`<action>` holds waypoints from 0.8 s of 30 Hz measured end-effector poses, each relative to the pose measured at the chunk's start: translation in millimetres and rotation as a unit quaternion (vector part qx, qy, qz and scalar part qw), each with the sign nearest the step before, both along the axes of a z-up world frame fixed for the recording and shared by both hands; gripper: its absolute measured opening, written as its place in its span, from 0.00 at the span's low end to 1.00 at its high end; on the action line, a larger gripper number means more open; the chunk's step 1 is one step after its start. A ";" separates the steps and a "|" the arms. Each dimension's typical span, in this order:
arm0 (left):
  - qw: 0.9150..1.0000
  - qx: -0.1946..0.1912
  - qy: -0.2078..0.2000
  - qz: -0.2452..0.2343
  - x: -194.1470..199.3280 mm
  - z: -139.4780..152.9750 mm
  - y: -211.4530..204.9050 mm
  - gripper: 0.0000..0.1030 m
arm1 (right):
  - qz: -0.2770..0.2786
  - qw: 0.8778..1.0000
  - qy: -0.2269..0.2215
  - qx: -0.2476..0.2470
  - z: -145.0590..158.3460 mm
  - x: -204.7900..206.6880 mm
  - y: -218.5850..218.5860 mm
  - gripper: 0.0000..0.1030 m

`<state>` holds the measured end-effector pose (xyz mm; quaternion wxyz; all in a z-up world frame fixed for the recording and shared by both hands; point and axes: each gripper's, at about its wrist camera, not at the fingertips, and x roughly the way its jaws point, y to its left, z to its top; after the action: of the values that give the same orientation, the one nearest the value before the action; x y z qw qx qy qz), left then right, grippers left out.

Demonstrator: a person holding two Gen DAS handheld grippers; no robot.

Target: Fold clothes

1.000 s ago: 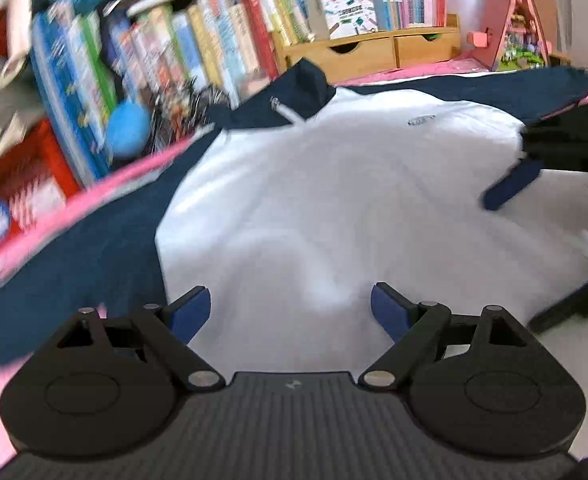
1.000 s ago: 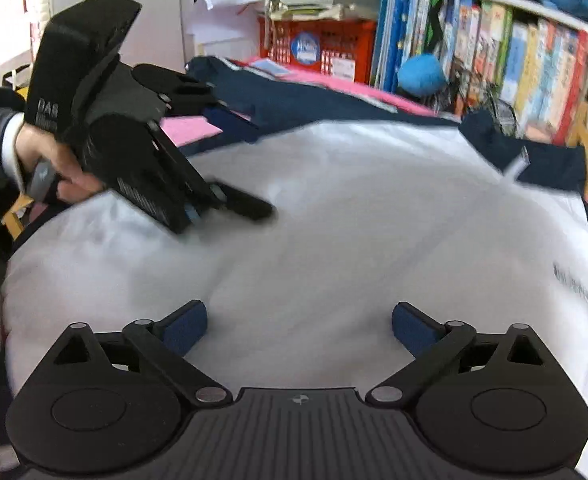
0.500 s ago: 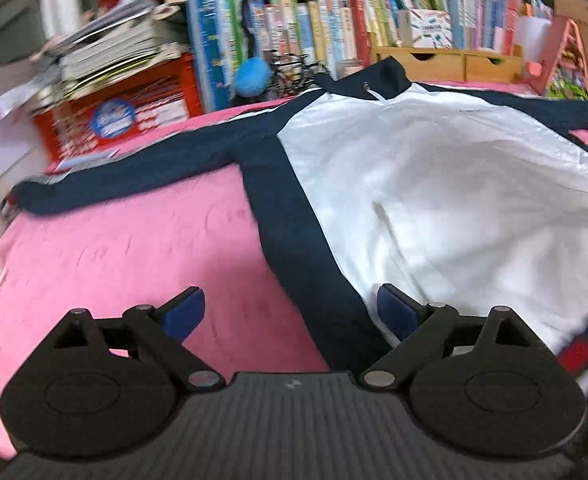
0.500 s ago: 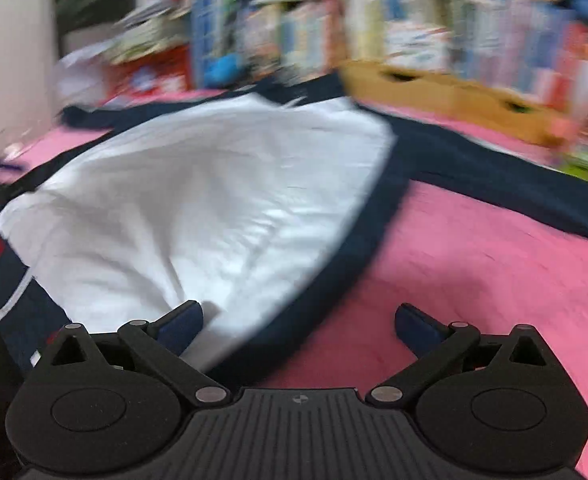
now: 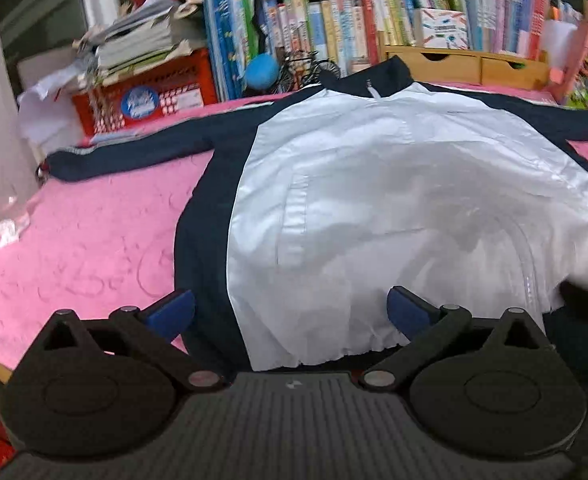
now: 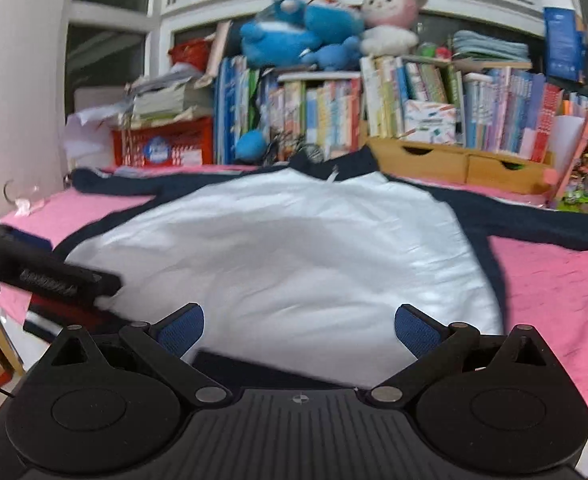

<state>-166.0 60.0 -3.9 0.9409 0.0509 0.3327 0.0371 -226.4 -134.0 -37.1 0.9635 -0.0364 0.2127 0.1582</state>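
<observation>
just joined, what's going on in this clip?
A person holds a gripper tool in each hand over a white and navy jacket spread flat, sleeves out, on a pink cover. The left tool hangs open at the jacket's hem near its navy side panel. The right tool is open too, at the hem, gripping nothing. No fold is made yet. Books and plush toys line the back.

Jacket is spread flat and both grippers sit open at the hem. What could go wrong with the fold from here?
1. The white front panel is shiny and puffed, so the left gripper might pinch only the top layer at the hem.
2. The left sleeve ends beside the red crate and loose papers; swinging it in could drag them.
3. The right gripper is close to the left one, so they may collide.
</observation>
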 end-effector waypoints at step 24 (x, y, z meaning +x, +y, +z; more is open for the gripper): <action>0.998 -0.067 0.016 -0.009 -20.1 4.7 20.6 1.00 | -0.079 0.996 0.020 -0.038 6.3 -14.3 -56.0 1.00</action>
<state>-186.2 80.6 0.8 0.9371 -0.0087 0.3488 0.0053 -240.7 -190.0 -30.8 0.9664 -0.0533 0.2402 0.0743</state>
